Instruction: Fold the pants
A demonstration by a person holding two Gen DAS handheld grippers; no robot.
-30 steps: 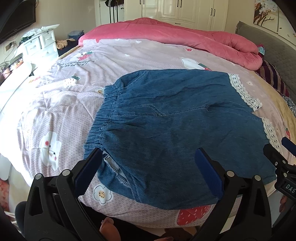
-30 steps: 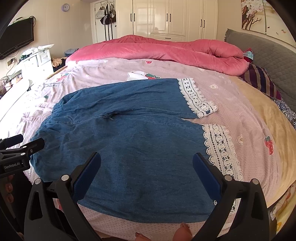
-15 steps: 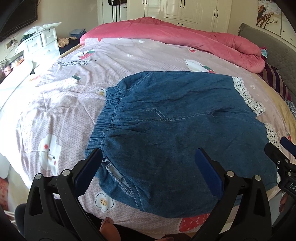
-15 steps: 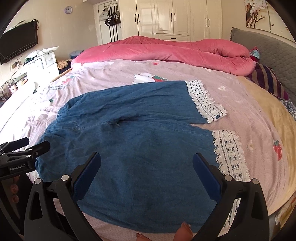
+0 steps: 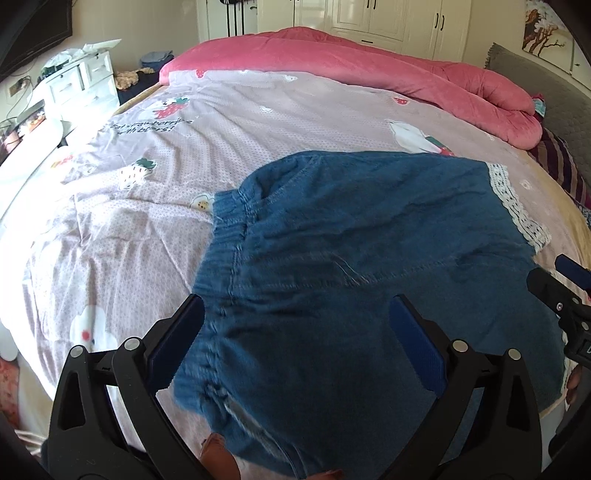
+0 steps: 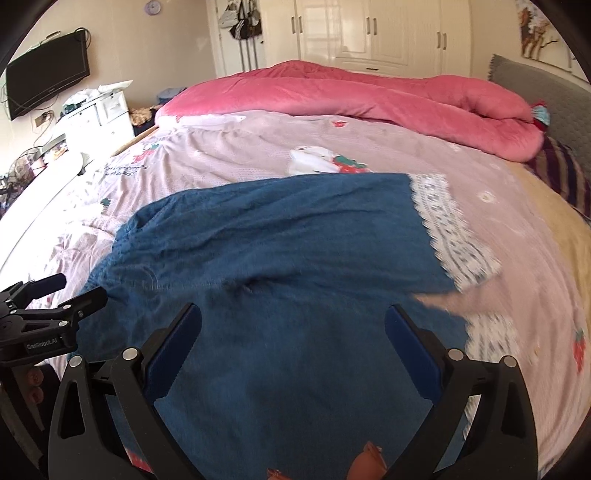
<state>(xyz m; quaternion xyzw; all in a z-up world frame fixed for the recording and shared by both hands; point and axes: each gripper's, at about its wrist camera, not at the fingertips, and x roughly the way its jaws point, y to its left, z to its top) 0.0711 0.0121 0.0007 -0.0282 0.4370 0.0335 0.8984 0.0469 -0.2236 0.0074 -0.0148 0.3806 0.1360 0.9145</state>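
My left gripper (image 5: 295, 347) and right gripper (image 6: 293, 345), both spread wide and empty, frame denim pants (image 5: 369, 258); pink quilt (image 6: 351, 96) lies upper frame.

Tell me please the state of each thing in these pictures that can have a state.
Blue denim pants with white lace hems: spread flat on the bed, not yet folded, held by neither gripper.
Left gripper: open, above the waistband end.
Right gripper: open, above the nearer pant leg.
Pink quilt: bunched along the far side of the bed.
White wardrobe doors: closed.
Black wall television: screen dark.
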